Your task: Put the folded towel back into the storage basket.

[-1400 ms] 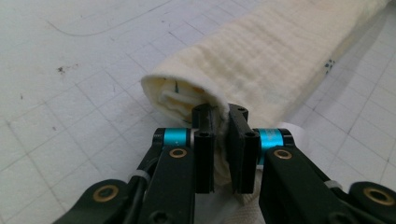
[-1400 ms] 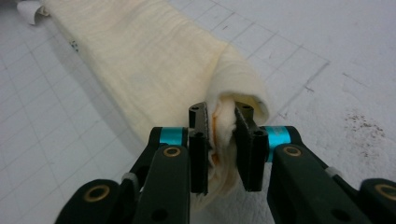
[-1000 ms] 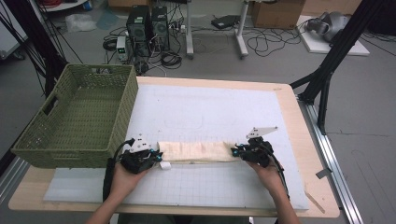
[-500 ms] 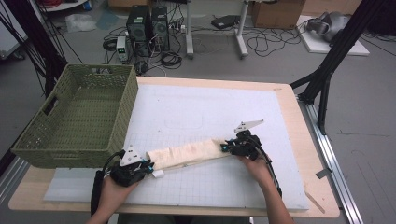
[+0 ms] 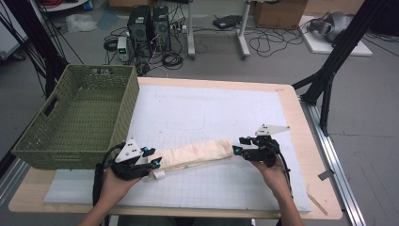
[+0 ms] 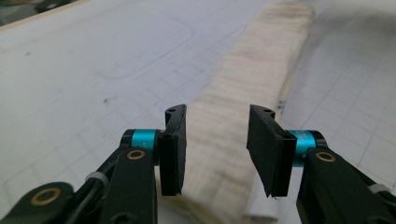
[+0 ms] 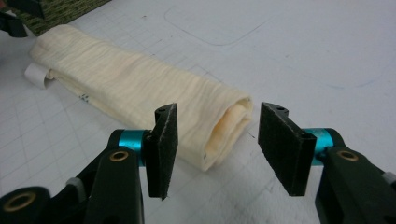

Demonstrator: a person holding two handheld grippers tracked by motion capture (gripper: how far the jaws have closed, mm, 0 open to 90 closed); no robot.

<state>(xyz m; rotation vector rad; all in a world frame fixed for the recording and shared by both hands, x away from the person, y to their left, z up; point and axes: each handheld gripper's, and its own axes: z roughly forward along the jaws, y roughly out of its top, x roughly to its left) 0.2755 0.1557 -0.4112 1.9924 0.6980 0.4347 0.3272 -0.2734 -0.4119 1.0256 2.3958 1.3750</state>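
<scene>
Between parted jaws, rolled cloth [image 5: 195, 154]

Camera positions: one overhead, one on each of my tools.
High view faces forward and down across the table [image 5: 291, 101]; both tool views sit close and low, sharing the rolled cloth [image 5: 197, 154] from opposite ends.

Plenty of open tabletop [image 5: 211, 108] behind the rolled cloth [image 5: 195, 154], nothing sitting on the white mat there, so a claw can sweep across freely. Same in front of the roll, bare mat down to the near edge. Only real obstacle is the green wicker basket [image 5: 77, 120] at the left, its tall wall just beside the left claw [image 5: 155, 157].
</scene>
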